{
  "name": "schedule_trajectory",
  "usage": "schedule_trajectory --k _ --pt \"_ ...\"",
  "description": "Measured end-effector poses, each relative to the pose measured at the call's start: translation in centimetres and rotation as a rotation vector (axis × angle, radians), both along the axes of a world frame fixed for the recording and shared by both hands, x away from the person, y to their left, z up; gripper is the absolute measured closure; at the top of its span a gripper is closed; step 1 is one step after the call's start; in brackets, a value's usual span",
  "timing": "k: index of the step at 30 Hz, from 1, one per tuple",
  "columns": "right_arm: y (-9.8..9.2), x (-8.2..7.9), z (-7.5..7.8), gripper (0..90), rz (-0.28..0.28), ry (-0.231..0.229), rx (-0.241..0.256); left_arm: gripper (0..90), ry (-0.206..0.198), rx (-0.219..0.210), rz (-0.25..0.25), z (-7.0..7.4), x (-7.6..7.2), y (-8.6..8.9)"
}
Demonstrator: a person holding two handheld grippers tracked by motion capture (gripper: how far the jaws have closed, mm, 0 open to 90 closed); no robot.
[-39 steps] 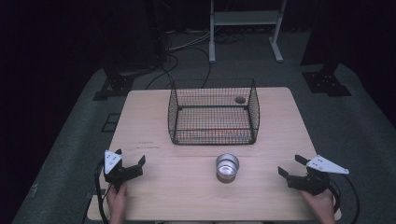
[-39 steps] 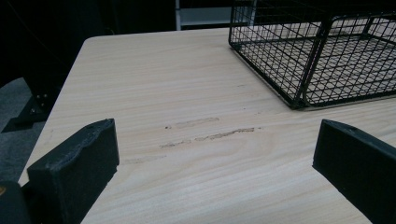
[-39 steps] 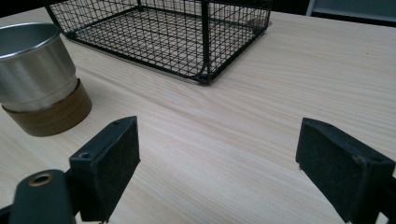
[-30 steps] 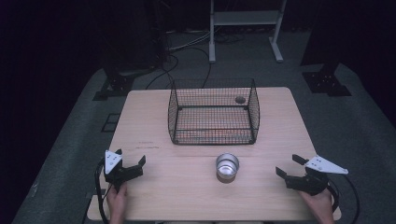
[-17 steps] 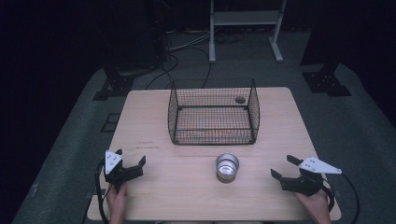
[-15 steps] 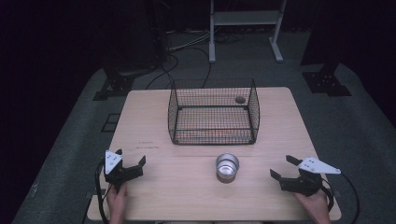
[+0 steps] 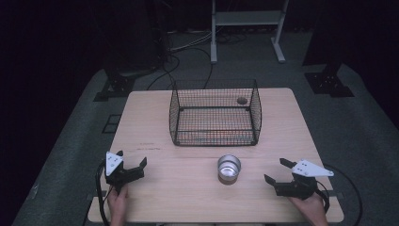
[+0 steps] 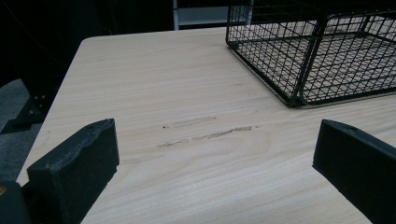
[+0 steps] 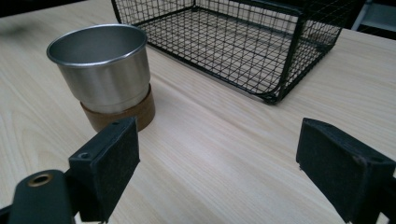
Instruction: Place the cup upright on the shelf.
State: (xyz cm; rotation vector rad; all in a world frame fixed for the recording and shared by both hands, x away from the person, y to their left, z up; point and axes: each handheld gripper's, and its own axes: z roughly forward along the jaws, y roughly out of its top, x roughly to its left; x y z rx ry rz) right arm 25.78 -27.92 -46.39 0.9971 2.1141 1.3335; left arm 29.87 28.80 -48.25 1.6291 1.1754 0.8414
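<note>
A steel cup (image 7: 229,167) (image 9: 104,69) stands upright on a round brown coaster (image 9: 123,115) near the table's front middle. Behind it sits a black wire basket (image 7: 215,113) (image 8: 322,51) (image 9: 243,42), open at the top. My right gripper (image 7: 277,172) (image 9: 219,168) rests open at the front right, jaws wide apart and pointed left at the cup, a short way off. At the front left my left gripper (image 7: 132,160) (image 8: 215,168) is open, with nothing between its jaws and bare wood ahead.
The light wooden table (image 7: 150,117) carries faint scuff marks (image 8: 205,135) in front of the left gripper. A small dark round object (image 7: 242,100) lies by the basket's far right corner. Cables and stand feet (image 7: 327,82) lie on the dark floor beyond.
My right gripper has crept leftward along the table's front toward the cup. The left gripper, cup and basket have stayed put.
</note>
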Motion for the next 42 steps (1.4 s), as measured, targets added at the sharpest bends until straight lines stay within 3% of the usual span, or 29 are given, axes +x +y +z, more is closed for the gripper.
schedule_trajectory --k 24,42 --pt "2.9 -0.3 0.3 8.1 0.088 0.012 -0.031 0.0 -0.001 0.002 -0.002 0.0 0.0 0.0" --pt "5.2 -0.4 0.3 3.1 0.155 0.046 -0.048 0.0 -0.002 0.004 -0.001 0.0 0.0 0.0"
